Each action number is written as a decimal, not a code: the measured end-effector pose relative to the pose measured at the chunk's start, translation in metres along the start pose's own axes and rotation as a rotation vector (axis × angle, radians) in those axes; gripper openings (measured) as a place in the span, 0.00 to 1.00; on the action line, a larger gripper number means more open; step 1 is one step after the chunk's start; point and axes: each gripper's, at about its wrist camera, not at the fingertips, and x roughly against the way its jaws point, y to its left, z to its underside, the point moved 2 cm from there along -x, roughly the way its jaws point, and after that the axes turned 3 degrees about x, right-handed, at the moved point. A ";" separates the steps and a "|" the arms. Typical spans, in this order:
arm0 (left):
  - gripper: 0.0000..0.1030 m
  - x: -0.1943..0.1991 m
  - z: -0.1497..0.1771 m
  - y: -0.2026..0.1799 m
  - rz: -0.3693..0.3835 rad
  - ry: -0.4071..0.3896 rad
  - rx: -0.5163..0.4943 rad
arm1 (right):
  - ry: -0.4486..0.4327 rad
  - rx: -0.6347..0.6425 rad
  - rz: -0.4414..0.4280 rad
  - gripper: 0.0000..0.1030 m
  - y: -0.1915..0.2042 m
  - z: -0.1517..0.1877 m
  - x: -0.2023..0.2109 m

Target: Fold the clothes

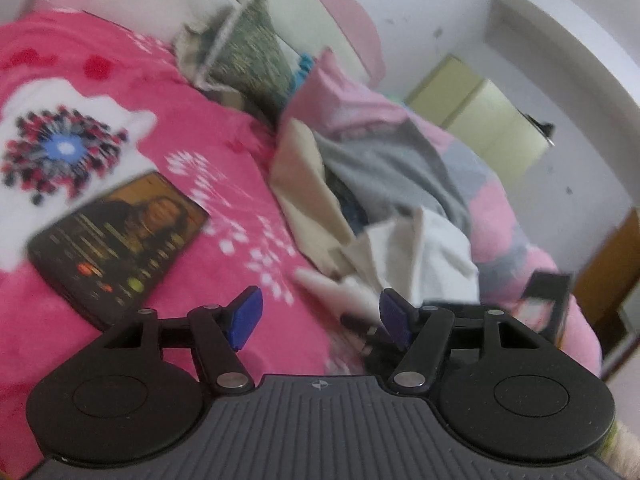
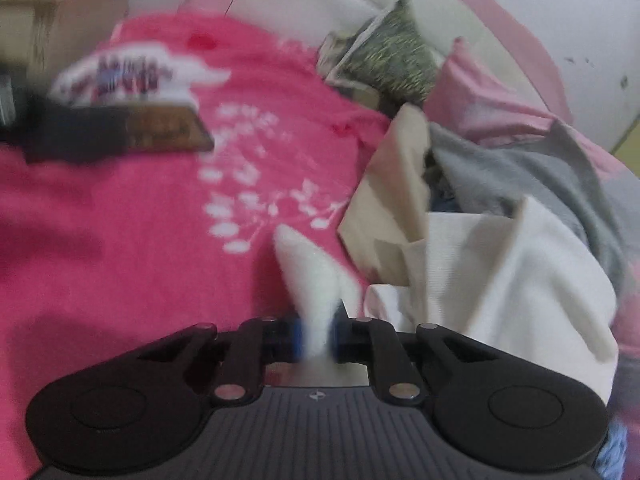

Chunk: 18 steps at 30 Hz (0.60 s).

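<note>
A pile of clothes lies on the pink bedspread (image 2: 120, 220): a white garment (image 2: 500, 280), a cream one (image 2: 384, 200) and a grey one (image 2: 520, 176). My right gripper (image 2: 318, 338) is shut on a white fold of cloth (image 2: 308, 268) that sticks up and forward from its blue pads, blurred. In the left wrist view my left gripper (image 1: 320, 314) stands open above the bedspread, with nothing between its blue pads (image 1: 246, 316). The same pile sits ahead to its right, white garment (image 1: 432, 256) nearest and the white fold (image 1: 332, 286) just beyond the right finger.
A dark book or box (image 1: 120, 244) lies on the bedspread to the left. A green patterned cushion (image 1: 248, 52) and a pink pillow (image 1: 344, 92) lean at the headboard. A pale cabinet (image 1: 480, 120) stands by the wall. A black object (image 1: 548, 300) rests at the bed's right edge.
</note>
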 end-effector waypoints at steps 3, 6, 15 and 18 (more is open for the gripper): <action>0.66 -0.008 0.007 -0.009 0.082 0.063 -0.063 | -0.092 -0.193 -0.089 0.13 -0.033 0.002 0.041; 0.73 -0.009 0.012 -0.019 0.158 0.078 -0.126 | -0.213 -0.412 -0.246 0.13 -0.073 0.012 0.081; 0.98 -0.020 0.007 -0.044 0.429 0.091 -0.100 | -0.315 -0.720 -0.667 0.14 -0.126 0.055 0.114; 0.98 -0.035 0.002 -0.050 0.480 0.110 -0.065 | -0.324 -0.752 -0.719 0.14 -0.131 0.063 0.112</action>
